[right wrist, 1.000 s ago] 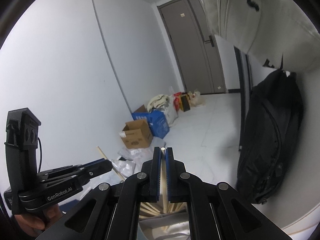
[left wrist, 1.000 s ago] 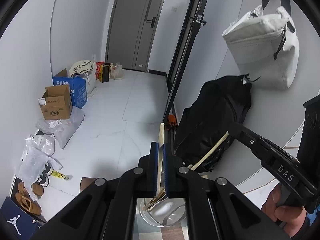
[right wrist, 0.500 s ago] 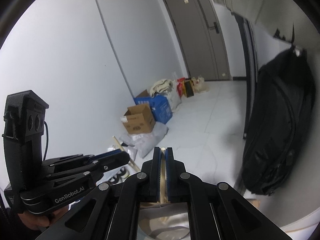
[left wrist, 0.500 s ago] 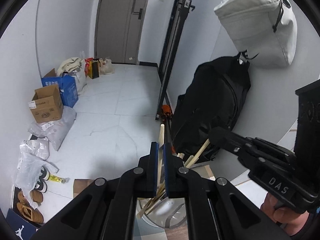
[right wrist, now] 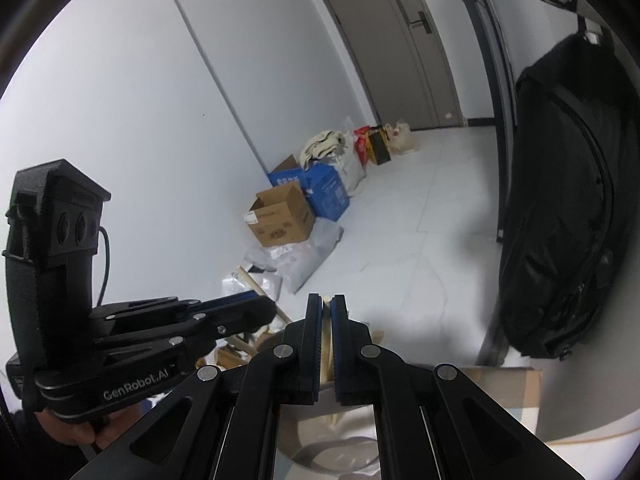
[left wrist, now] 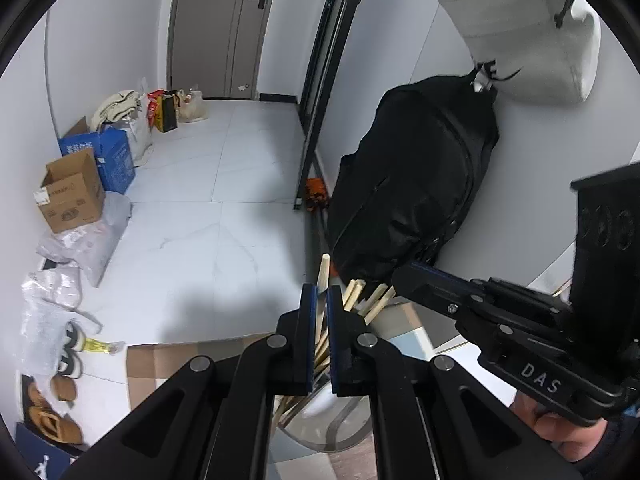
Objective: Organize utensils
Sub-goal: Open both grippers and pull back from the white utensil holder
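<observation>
A: Your left gripper [left wrist: 319, 308] is clamped on one wooden chopstick [left wrist: 322, 276]; your right gripper [right wrist: 327, 320] is pinched on another chopstick [right wrist: 327, 350].

B: Lower both straight into the metal holder [left wrist: 320, 426], just below near centre, beside the other sticks [left wrist: 370, 300]. Keep wrists level, fingers pointing far.

From both wrist feeds I get even, cool indoor light with no hard glare. A soft grey shadow lies on the floor [left wrist: 224, 292] just ahead of the left tongs [left wrist: 321, 304], and the black backpack [left wrist: 412, 184] to their right reads nearly featureless. Fisheye bending curves the walls and door [right wrist: 384, 44] strongly, and black vignette rings every frame. Close below the right tongs [right wrist: 327, 312], the metal container [right wrist: 328, 440] looks blurred.
</observation>
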Action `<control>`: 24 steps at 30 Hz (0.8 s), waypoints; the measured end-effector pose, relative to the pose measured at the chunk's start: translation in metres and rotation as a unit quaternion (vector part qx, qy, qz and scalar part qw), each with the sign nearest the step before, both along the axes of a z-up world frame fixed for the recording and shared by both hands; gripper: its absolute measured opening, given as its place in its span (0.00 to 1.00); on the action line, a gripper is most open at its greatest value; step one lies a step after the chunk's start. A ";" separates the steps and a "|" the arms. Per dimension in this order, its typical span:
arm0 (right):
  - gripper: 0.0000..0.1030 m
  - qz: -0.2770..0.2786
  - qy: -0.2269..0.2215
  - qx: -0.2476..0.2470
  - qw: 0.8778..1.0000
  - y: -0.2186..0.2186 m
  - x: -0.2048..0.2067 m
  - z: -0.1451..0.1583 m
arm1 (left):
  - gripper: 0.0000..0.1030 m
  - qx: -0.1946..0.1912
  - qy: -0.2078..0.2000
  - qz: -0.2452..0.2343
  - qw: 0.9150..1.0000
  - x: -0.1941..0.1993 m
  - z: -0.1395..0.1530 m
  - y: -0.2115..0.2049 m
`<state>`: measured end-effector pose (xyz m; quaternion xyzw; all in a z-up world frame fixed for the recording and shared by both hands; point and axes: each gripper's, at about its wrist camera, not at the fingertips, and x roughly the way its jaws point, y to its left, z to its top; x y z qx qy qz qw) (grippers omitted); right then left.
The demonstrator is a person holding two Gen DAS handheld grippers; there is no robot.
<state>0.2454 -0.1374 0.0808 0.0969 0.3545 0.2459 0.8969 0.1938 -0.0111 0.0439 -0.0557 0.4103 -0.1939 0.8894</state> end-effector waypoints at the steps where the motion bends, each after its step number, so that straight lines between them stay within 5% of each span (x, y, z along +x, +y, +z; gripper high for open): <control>1: 0.05 -0.002 0.003 0.007 1.000 -0.003 0.000 -0.001 | 0.01 -0.003 0.004 0.003 1.000 0.000 0.001 0.002; 6: 0.16 -0.022 0.003 0.022 1.000 -0.019 -0.002 0.000 | 0.04 -0.006 0.007 0.010 1.000 -0.003 0.004 0.007; 11: 0.26 -0.035 0.002 0.042 0.999 -0.030 -0.010 0.004 | 0.41 -0.013 0.004 0.024 1.000 -0.010 0.007 0.012; 17: 0.49 -0.054 -0.009 0.035 0.998 -0.040 -0.034 0.011 | 0.50 0.001 -0.018 0.047 0.999 -0.029 0.021 0.015; 19: 0.49 -0.059 -0.019 0.018 0.998 -0.041 -0.044 0.012 | 0.60 0.008 -0.030 0.062 0.998 -0.040 0.027 0.016; 24: 0.51 -0.069 -0.029 0.015 0.997 -0.048 -0.066 0.018 | 0.64 0.019 -0.072 0.092 0.993 -0.068 0.044 0.020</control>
